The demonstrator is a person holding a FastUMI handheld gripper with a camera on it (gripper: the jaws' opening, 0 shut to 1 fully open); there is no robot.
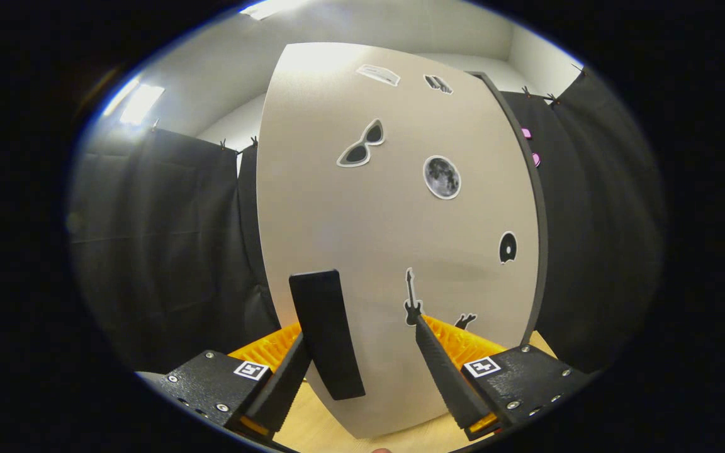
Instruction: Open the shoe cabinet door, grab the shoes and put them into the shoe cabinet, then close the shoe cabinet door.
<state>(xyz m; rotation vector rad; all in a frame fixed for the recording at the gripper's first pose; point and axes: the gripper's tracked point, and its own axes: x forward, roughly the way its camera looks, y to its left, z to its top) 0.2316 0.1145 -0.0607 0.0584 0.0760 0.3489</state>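
Gripper view: shoe cabinet door (394, 220) stands shut, close ahead. Hand-held gripper (362, 343) spread, left finger just beside the dark handle (326, 333), not pinching it; probably lining up to pull. Wooden tabletop (318, 421) below.

The door (394, 214) is showing a plain beige face with a dark grey edge down its right side. A black handle (326, 333) is standing out in the lower middle of the frame. Stickers are dotting the beige: black sunglasses (361, 144) outlined in white at upper centre, a grey moon (442, 177) right of them, a black disc (508, 247) further right, a black guitar (411, 298) below. Black cloth (161, 251) is hanging left and right. Light wood (312, 415) is showing at the bottom.
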